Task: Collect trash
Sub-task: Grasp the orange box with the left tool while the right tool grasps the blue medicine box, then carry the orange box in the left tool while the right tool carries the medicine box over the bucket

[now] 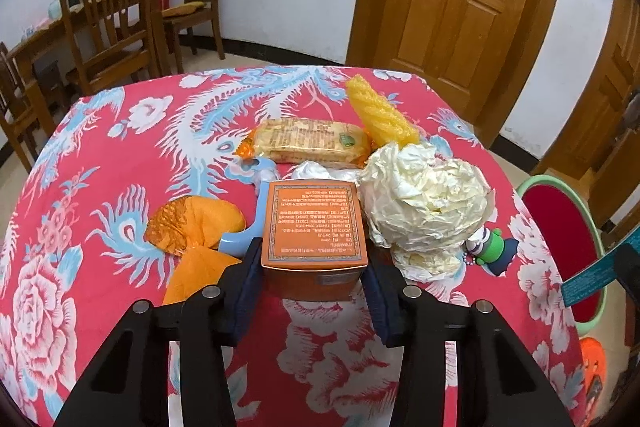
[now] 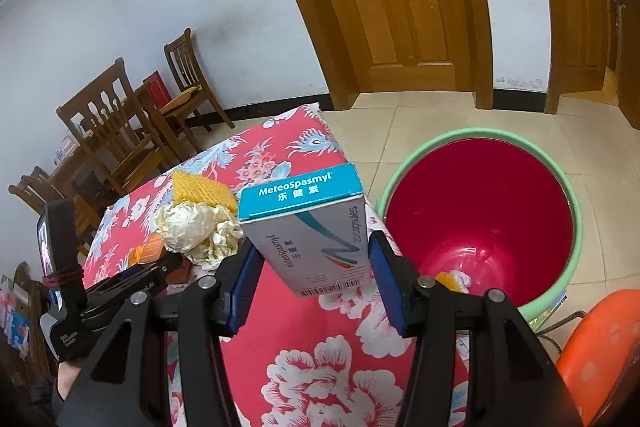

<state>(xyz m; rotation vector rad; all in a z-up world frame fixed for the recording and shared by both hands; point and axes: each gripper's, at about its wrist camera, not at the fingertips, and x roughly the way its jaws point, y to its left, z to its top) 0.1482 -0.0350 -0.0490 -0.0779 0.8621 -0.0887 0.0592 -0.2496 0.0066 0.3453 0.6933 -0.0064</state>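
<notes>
My left gripper (image 1: 314, 267) is shut on an orange box (image 1: 314, 223) at the table's near middle. Around it lie an orange wrapper (image 1: 192, 223), a biscuit pack (image 1: 312, 141), a yellow foam net (image 1: 380, 115) and a crumpled cream paper ball (image 1: 428, 199). My right gripper (image 2: 314, 263) is shut on a teal and white medicine box (image 2: 312, 227), held in the air over the table's right edge, left of the red bin with a green rim (image 2: 480, 219). The bin (image 1: 560, 227) also shows in the left wrist view.
The table has a red flowered cloth (image 1: 120, 155). A blue plastic piece (image 1: 256, 203) and a small green toy (image 1: 492, 247) lie on it. Wooden chairs (image 1: 112, 15) stand at the far left. An orange stool (image 2: 600, 351) stands by the bin. Some trash lies inside the bin (image 2: 452, 277).
</notes>
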